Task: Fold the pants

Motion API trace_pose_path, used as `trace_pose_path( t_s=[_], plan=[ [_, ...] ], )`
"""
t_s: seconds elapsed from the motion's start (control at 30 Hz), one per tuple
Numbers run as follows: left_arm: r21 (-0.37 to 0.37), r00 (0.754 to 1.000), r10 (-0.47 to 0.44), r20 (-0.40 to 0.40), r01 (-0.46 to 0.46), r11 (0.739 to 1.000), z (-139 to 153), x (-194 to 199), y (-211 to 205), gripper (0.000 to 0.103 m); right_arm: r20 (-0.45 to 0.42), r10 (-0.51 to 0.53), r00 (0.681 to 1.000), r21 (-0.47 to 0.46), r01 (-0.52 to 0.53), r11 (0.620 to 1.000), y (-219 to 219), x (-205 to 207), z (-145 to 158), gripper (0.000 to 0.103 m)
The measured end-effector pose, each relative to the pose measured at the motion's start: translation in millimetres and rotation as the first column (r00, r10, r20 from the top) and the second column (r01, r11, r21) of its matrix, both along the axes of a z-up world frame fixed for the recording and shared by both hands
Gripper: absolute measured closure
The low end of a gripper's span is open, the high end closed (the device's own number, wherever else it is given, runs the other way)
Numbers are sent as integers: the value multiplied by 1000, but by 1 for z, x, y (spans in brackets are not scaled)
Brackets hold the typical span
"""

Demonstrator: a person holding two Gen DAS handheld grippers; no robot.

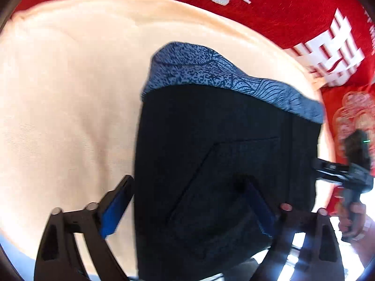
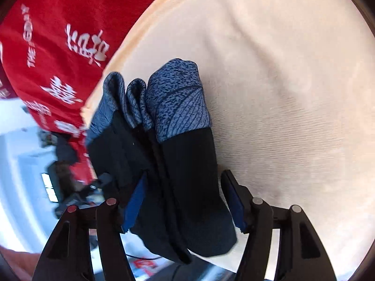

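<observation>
Two grippers, both with jaws spread, nothing pinched. Left gripper (image 1: 187, 201): its blue pads stand wide; the left one is over the cream cloth (image 1: 70, 93) at the left edge of the pants (image 1: 222, 140), the right one over the black fabric. No pad presses the cloth as far as I can see. Right gripper (image 2: 184, 201): the jaws straddle the near end of the folded bundle, with a visible gap on the right pad side; the left pad looks very close to the fabric and I can't tell whether it touches.

Pants are a compact folded stack, black body with a blue speckled band at the far end. They lie on the cream cloth, near its edge on the side of the red cloth (image 1: 293, 11) with white characters. Right wrist view shows the layers edge-on, with several blue band folds bunched at the far end.

In the left wrist view, the right gripper comes in at the right edge, a hand (image 1: 354, 220) around its handle and its tips at the right side of the pants. Both views are slightly motion-blurred.
</observation>
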State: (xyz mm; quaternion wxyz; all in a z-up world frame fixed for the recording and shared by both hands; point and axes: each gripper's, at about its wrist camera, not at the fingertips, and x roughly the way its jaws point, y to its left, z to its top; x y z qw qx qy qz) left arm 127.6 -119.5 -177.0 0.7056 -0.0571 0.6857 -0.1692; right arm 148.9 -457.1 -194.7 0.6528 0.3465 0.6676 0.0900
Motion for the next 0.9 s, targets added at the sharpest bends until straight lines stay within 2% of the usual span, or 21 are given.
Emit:
trace_pose_path(
  t_s=[0.03,0.1,0.2,0.33,0.4,0.53,0.6,0.63,0.67,0.8,0.9],
  plan=[
    [33,1000,-7,15,6,999,5,-2,-2,7,-29,10,1000,-92,-12,996,1,-2,7,21],
    [111,999,-24,46,19,994,17,-7,-8,7,-76,9,997,-210,-25,977,5,-7,19,21],
    [203,996,-51,73,35,979,37,-18,-17,7,-96,30,995,-294,-57,954,17,-17,43,21],
    [282,995,-72,66,50,958,58,-38,-25,7,-87,80,993,-336,-105,936,48,-33,73,15],
    [298,996,-72,52,53,953,63,-48,-27,7,-85,94,992,-360,-119,925,64,-37,85,15],
    [343,993,-79,84,45,938,79,-62,-30,7,-93,78,993,-368,-107,923,95,-37,102,14],
    [353,991,-85,99,44,934,86,-67,-29,7,-84,79,993,-378,-105,920,102,-42,110,12],
    [364,991,-85,101,43,931,90,-69,-27,7,-75,89,993,-387,-111,916,107,-44,115,4],
    [370,991,-85,99,42,928,91,-67,-32,7,-71,95,993,-391,-115,913,111,-45,118,0],
    [388,991,-101,93,57,920,98,-68,-37,7,-72,109,991,-406,-129,905,123,-43,127,0],
    [375,993,-96,74,62,925,102,-71,-35,7,-78,93,993,-411,-117,904,124,-42,130,0]
  ],
)
